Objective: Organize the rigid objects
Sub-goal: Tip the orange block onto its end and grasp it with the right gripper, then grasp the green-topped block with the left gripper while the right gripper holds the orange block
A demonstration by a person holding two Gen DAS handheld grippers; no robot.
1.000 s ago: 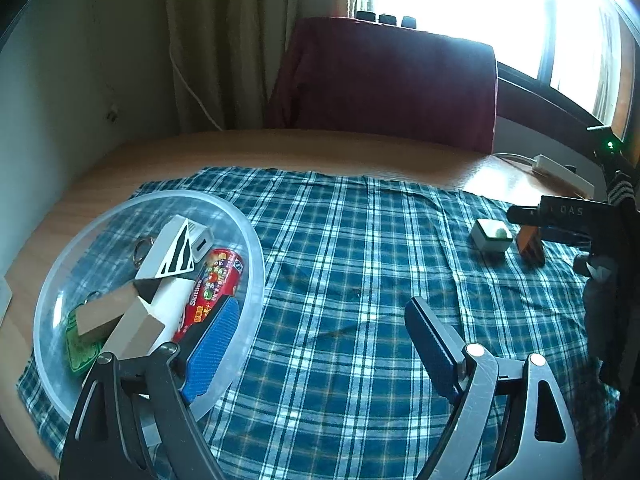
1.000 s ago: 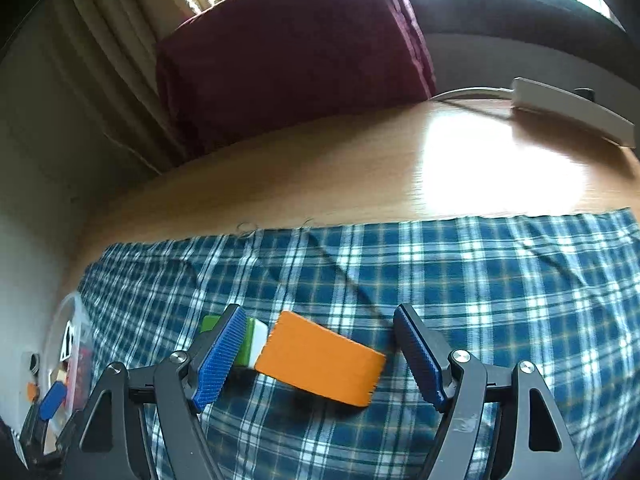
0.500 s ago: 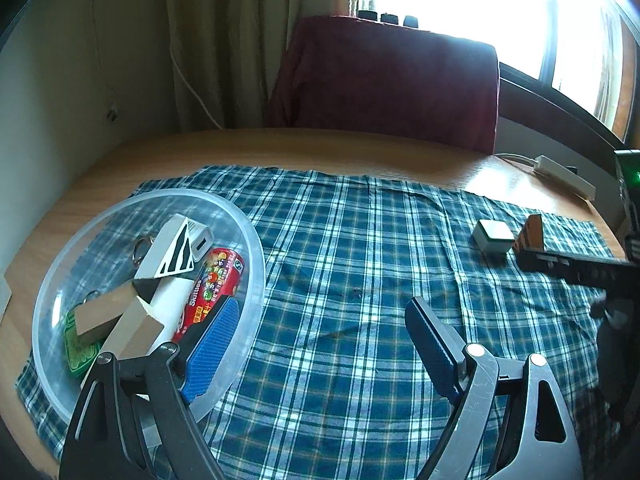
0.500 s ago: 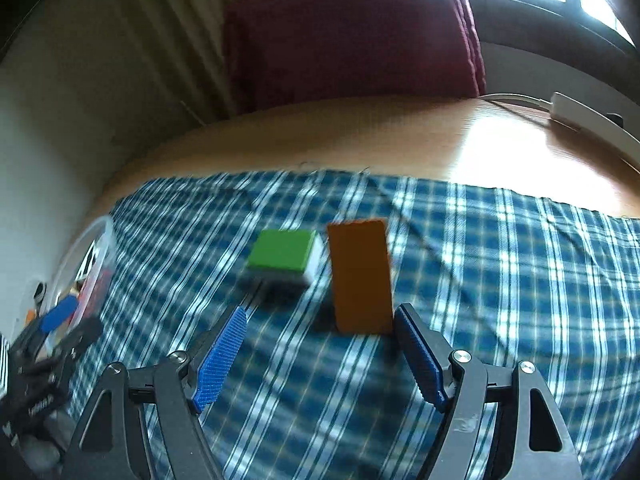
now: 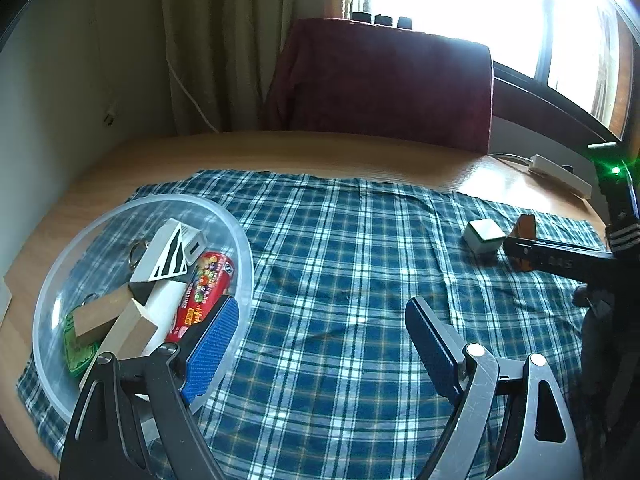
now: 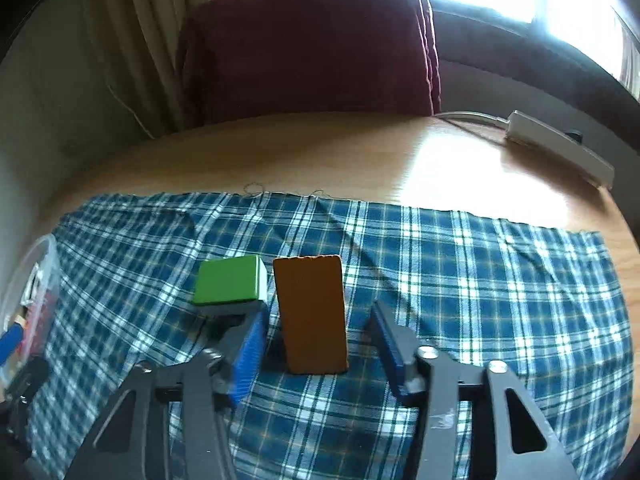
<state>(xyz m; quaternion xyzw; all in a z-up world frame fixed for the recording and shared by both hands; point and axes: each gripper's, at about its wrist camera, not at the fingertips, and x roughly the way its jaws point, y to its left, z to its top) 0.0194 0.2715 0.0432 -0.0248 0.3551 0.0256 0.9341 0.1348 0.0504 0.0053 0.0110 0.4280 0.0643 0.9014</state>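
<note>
Wooden tabletop [image 6: 320,156] carries a blue checked cloth [image 5: 340,272], with a dark red chair [image 6: 312,48] and a bright window behind it.

Left gripper [image 5: 320,340] — nearest in its own view — hangs above the cloth with its jaws spread wide and nothing between them. Its left blue pad [image 5: 212,344] sits over the rim of a clear plastic bowl [image 5: 244,248] at the cloth's left end. Inside the bowl lie wooden blocks [image 5: 120,320], a white box with black triangles [image 5: 164,256], a red candy packet [image 5: 200,296], a green item and some key rings.

Right gripper [image 6: 316,340] is low over the cloth, jaws released and straddling an orange block [image 6: 312,312] that stands upright. Both pads are apart from the block's sides, the right gap being the wider. A green-topped block [image 6: 230,280] lies just beside the orange one, on its left, directly beyond the left pad; whether the two blocks touch cannot be told.

Farther back, bare wood follows the cloth's edge — a white power strip [image 6: 560,148] lies at the right.
</note>
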